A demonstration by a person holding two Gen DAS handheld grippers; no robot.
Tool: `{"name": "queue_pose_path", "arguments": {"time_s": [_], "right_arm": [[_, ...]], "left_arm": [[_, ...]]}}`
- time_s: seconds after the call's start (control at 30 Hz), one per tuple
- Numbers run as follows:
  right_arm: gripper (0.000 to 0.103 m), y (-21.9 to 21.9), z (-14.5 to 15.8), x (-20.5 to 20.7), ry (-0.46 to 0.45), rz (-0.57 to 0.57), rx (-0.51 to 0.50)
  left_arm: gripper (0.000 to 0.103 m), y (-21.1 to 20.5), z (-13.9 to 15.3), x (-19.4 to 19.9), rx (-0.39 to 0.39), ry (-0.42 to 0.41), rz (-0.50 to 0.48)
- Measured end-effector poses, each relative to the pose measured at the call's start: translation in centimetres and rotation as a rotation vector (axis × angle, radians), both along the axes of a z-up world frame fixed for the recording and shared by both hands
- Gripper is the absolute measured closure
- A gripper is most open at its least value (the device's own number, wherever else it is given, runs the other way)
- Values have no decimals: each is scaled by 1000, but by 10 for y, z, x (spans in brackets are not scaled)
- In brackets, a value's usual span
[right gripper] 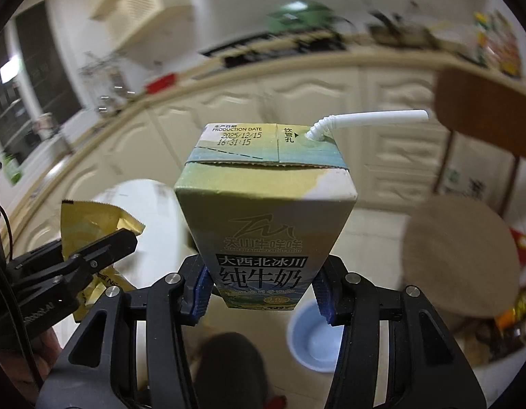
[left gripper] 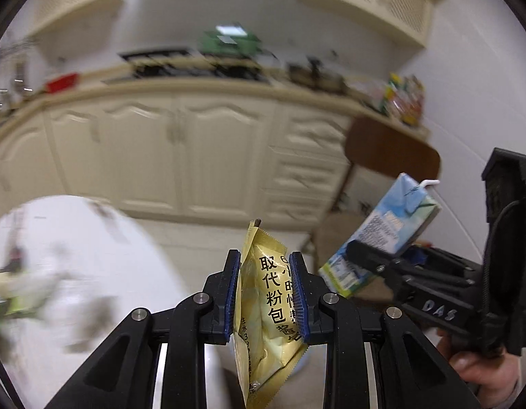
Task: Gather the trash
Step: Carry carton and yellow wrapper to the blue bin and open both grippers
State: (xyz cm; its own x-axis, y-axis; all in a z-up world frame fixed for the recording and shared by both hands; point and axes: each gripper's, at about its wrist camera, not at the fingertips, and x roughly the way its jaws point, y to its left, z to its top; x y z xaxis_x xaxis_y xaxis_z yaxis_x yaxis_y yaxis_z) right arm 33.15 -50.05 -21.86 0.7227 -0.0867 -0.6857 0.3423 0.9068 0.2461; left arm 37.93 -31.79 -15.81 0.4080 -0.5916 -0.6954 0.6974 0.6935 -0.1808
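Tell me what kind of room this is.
Most likely a home kitchen: cream cabinet doors run under a long countertop carrying a dark stove top, and a wooden chair stands nearby.

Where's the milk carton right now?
The milk carton is clamped in the right gripper, centre of the right wrist view, straw pointing right. In the left wrist view it shows at right, beside the gold sachet.

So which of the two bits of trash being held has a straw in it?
The milk carton, in the right tongs; a white straw sticks out. The gold packet has none.
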Motion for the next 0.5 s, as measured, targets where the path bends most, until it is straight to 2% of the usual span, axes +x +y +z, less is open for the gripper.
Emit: {"name": "queue_pose_path", "arguments": {"time_s": [0.13,0.27,0.43,0.5], "right_arm": [[56,-56,-51,-12,89,-71,62],[56,-93,-116,-18,189,-111,151],[56,-127,-188,-17,284,-132,251],[56,-134,-205,-15,303,-134,276]], "left_arm": [[79,-57,-56,40,87,108,-78],[79,-105,-117,83,172,217,-97],[79,-153,-162,128,249,298,-89],[78,-170,-183,148,290,329,-86]]}}
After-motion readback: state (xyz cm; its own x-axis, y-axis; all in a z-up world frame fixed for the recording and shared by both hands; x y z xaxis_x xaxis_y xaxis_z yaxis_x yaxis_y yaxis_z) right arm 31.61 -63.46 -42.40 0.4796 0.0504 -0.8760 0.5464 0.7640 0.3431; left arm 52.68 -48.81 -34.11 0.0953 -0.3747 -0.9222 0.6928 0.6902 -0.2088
